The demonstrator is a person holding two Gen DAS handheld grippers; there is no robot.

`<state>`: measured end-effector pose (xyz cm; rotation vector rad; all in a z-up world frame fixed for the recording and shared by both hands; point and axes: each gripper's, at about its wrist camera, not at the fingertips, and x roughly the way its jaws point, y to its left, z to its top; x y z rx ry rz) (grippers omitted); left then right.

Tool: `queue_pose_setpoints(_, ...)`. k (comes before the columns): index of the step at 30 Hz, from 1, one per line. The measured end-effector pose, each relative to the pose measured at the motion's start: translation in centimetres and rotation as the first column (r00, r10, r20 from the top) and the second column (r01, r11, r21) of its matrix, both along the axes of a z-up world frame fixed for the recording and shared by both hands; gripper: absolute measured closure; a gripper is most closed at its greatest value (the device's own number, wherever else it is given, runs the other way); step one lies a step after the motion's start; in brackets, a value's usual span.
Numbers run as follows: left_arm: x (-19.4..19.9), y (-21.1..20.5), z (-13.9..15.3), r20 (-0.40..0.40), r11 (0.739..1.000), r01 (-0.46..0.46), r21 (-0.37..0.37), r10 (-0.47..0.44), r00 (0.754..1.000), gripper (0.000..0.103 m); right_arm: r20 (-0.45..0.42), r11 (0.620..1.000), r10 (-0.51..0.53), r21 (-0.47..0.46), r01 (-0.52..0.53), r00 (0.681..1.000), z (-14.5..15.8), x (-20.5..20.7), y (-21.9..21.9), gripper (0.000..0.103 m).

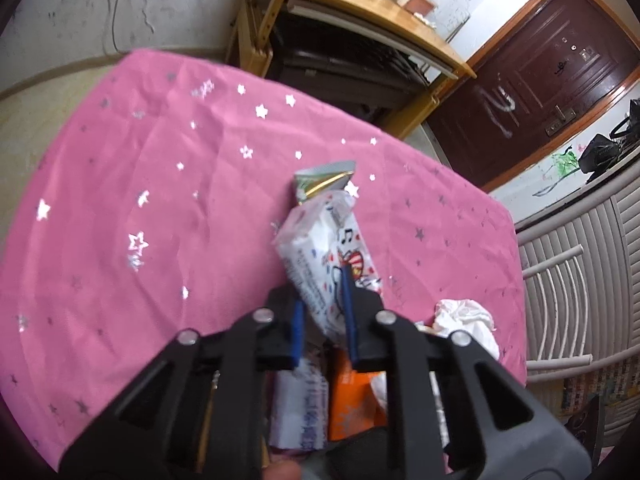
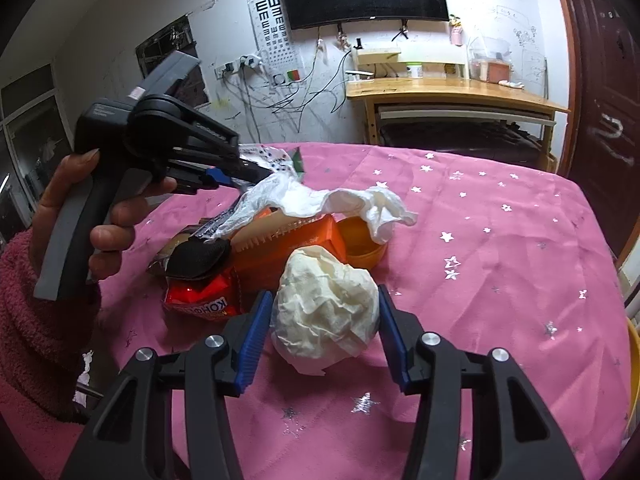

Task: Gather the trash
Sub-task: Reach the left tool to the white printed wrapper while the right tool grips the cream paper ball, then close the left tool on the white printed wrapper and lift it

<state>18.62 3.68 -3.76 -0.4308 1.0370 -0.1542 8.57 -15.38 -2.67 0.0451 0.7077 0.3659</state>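
My left gripper is shut on a white printed tissue packet and holds it above the pink starred tablecloth; a green-gold wrapper sticks out past the packet. In the right wrist view the left gripper hovers over a trash pile. My right gripper is open, its fingers either side of a crumpled white tissue ball on the cloth. The pile holds an orange box, a red snack wrapper, a beige comb, white tissue and an orange cup.
A wooden desk stands behind the table, with a dark door to the right. A white slatted chair is at the table's right edge. A yellow container rim shows at the far right.
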Motion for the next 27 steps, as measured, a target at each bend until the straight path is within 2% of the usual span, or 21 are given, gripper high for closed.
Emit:
queue_pose_setpoints(7, -1.1, -1.0, 3.2, 0.067, 0.999, 0.000, 0.039, -0.003, 0.998, 0.091, 0.015, 0.999, -0.025, 0.040, 0.025, 1.000, 0.3, -1.0, -1.8, 0.057)
queue_pose_setpoints(12, -2.1, -1.8, 4.8, 0.114, 0.995, 0.008, 0.099, -0.019, 0.993, 0.091, 0.027, 0.998, -0.037, 0.045, 0.036, 0.999, 0.7, -1.8, -2.9, 0.057)
queue_pose_setpoints(16, -1.7, -2.4, 4.7, 0.103, 0.988, 0.001, 0.156, -0.017, 0.995, 0.091, 0.029, 0.998, -0.039, 0.051, 0.037, 0.999, 0.9, -2.2, -3.2, 0.057)
queue_pose_setpoints(20, -1.4, -1.7, 3.8, 0.054, 0.989, 0.004, 0.146, -0.012, 0.998, 0.090, 0.019, 0.997, -0.017, 0.080, 0.016, 1.000, 1.1, -2.1, -3.5, 0.057)
queue_pose_setpoints(22, -1.4, -0.9, 3.5, 0.037, 0.989, -0.011, 0.145, 0.006, 0.999, 0.059, 0.021, 0.997, -0.019, 0.073, 0.018, 1.000, 1.2, -2.0, -3.7, 0.057)
queue_pose_setpoints(23, -1.4, -0.6, 3.4, 0.036, 0.989, -0.021, 0.144, 0.016, 0.999, 0.029, 0.021, 0.997, -0.020, 0.071, 0.019, 1.000, 1.2, -2.0, -3.7, 0.057)
queue_pose_setpoints(24, -1.4, 0.0, 3.3, 0.038, 0.989, -0.044, 0.140, 0.039, 0.998, 0.023, 0.022, 0.998, -0.021, 0.068, 0.019, 1.000, 1.3, -2.0, -3.8, 0.057)
queue_pose_setpoints(27, -1.2, 0.5, 2.8, 0.019, 0.987, -0.055, 0.151, 0.053, 0.998, 0.023, 0.028, 0.998, -0.030, 0.062, 0.028, 0.999, 1.5, -2.0, -3.9, 0.057)
